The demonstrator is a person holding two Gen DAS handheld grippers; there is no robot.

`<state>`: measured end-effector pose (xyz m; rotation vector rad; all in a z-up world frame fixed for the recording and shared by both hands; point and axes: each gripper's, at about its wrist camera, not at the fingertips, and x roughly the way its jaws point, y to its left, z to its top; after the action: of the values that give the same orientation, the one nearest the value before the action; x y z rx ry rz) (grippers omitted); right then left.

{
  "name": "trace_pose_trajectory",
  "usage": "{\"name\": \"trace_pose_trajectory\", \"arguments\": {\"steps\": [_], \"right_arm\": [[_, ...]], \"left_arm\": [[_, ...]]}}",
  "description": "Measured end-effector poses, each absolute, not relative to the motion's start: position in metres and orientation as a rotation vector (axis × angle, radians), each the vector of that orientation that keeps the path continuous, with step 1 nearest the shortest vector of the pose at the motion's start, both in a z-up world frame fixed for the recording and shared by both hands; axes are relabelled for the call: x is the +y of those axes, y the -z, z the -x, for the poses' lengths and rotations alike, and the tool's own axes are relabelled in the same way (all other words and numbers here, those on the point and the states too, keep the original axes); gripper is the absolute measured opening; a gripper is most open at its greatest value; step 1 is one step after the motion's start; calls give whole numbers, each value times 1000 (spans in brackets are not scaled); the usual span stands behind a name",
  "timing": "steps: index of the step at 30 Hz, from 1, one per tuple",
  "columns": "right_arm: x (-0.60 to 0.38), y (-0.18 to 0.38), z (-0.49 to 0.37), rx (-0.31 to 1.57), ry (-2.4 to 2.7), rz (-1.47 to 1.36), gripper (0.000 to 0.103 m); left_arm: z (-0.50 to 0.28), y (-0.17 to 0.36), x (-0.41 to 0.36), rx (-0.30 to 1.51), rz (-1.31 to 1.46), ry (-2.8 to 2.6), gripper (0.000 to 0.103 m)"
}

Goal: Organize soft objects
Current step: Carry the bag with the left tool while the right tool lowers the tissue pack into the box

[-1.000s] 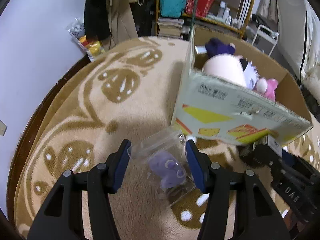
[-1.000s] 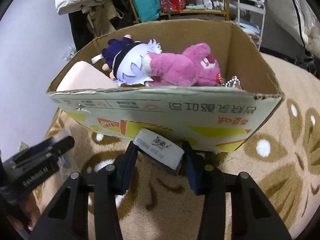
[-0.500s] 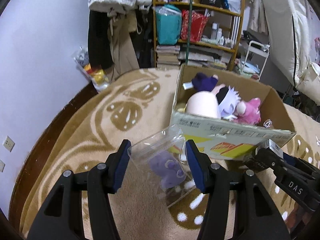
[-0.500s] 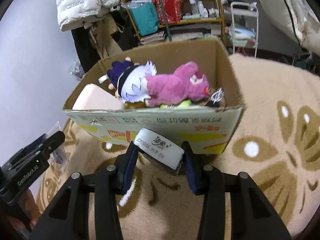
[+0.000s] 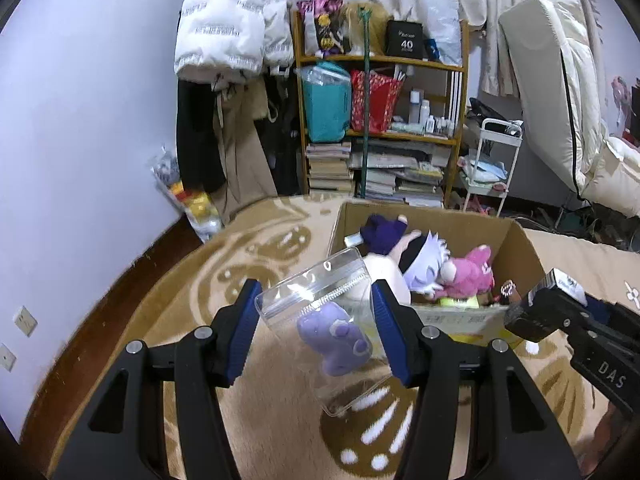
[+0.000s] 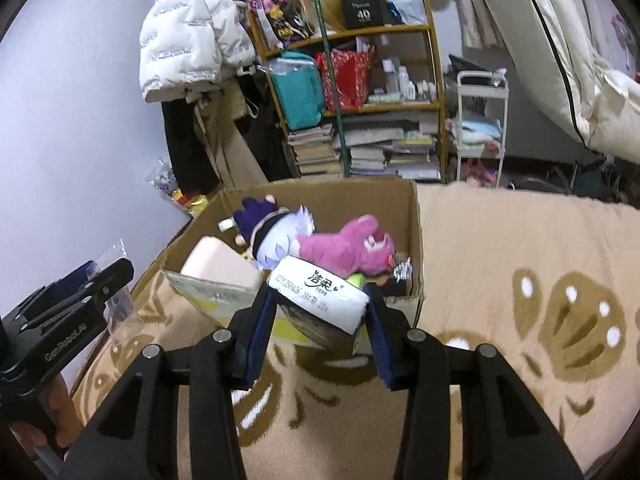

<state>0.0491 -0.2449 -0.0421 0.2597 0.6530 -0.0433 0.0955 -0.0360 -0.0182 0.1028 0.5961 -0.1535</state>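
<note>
My left gripper [image 5: 314, 320] is shut on a clear zip bag [image 5: 320, 300] with a small purple plush [image 5: 334, 338] inside, held above the carpet near the box's front left corner. My right gripper [image 6: 320, 320] is shut on a white tissue pack [image 6: 318, 294], held above the front wall of the cardboard box [image 6: 414, 240]. The box [image 5: 524, 248] holds a pink plush [image 6: 348, 246], a white-haired doll with a purple hat [image 6: 272, 232] and a pale cushion [image 6: 218, 264]. The left gripper shows at the left of the right wrist view [image 6: 80, 296].
The box stands on a beige carpet with brown paw patterns [image 6: 560, 312]. Behind it are a wooden shelf with books and bags [image 5: 380, 120], hanging coats [image 5: 232, 40], a white trolley [image 6: 480, 120] and a folded mattress [image 5: 560, 80]. A wall [image 5: 80, 120] runs along the left.
Both grippers have risen with their loads. The box now lies lower and farther in both views, and the tissue pack now overlaps the box's front wall.
</note>
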Motion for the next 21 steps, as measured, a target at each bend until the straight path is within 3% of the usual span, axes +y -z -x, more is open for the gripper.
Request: {"name": "trace_pose_trajectory", "arguments": {"steps": [21], "right_arm": [[-262,10,-66,497,81,-157,46]], "left_arm": [[-118,3,-57,498,-147,129,55]]}}
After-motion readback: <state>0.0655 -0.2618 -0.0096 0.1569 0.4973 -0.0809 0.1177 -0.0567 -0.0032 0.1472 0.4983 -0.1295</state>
